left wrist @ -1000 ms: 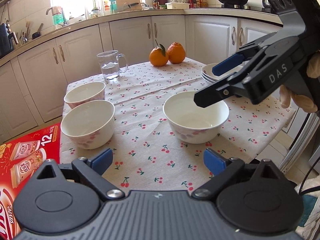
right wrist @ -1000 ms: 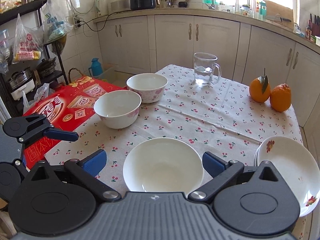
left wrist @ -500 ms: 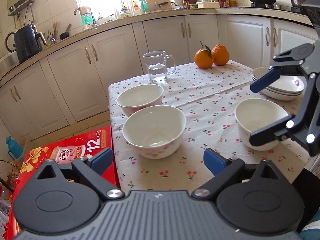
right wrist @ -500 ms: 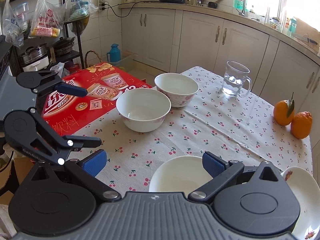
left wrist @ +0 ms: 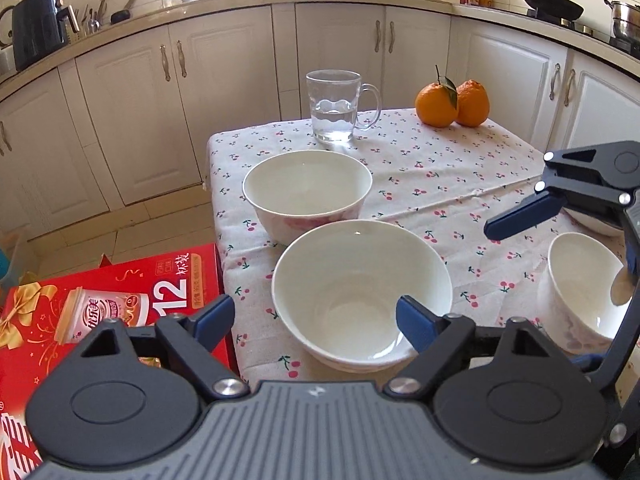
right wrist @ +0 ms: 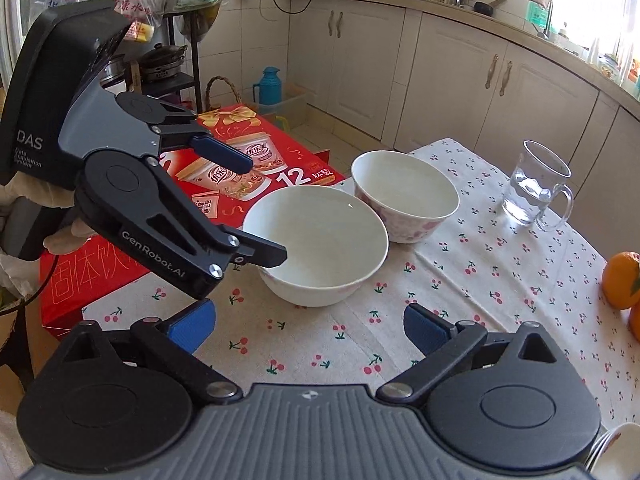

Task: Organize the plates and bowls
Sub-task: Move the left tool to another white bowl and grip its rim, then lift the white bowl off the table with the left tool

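Three white bowls with pink flowers stand on the cherry-print cloth. The near bowl [left wrist: 362, 292] [right wrist: 320, 240] touches the far bowl [left wrist: 308, 188] [right wrist: 404, 192]. My left gripper [left wrist: 316, 322] [right wrist: 256, 208] straddles the near bowl's left rim, one finger inside, one outside over the red box. Its jaws are closing and the pads do not press the rim. A third bowl [left wrist: 576, 288] sits at the right, under my right gripper's fingers [left wrist: 524, 216]. My right gripper [right wrist: 308, 328] is open over bare cloth. A stack of plates [right wrist: 616, 452] shows at the corner.
A glass mug of water [left wrist: 334, 108] [right wrist: 536, 184] and two oranges [left wrist: 452, 104] [right wrist: 624, 280] stand at the table's far side. A red gift box [left wrist: 100, 300] [right wrist: 256, 168] lies beside the table's left edge. White cabinets line the walls.
My left gripper has swung left from the right-hand bowl to the near bowl's rim, and its jaws have narrowed. The right gripper moved left too; the third bowl left its view.
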A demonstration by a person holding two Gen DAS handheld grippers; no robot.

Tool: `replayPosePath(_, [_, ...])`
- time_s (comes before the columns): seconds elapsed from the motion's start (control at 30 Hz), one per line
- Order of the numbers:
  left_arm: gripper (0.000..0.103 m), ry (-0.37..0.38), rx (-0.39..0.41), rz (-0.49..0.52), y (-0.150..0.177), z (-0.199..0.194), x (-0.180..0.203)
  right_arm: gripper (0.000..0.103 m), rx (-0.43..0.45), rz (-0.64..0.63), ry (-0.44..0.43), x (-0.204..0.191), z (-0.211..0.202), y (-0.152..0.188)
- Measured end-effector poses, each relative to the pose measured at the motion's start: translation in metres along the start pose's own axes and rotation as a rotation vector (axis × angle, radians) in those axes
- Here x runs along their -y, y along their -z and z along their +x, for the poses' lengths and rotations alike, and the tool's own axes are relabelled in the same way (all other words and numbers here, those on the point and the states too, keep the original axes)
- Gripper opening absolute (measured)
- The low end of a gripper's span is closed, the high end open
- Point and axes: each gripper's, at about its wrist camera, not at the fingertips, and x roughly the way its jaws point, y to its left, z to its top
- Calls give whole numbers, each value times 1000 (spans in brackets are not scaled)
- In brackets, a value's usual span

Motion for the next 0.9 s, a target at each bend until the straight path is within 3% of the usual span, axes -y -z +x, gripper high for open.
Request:
replayPosePath(0.23, [65, 63, -36, -53, -12, 18, -15, 86, -37, -18, -47, 8, 26, -11])
replayPosePath(0.43, [54, 88, -58, -58, -11, 26, -19, 80, -55, -16, -64, 10, 36, -12])
replayPosePath(0.57, [52, 101, -61, -52, -12, 28, -19, 75, -55, -10, -62, 12, 37, -12])
replayPosePath(0.9, [47, 120, -63, -46, -17, 33, -22, 75, -52, 1, -66, 13, 39, -13])
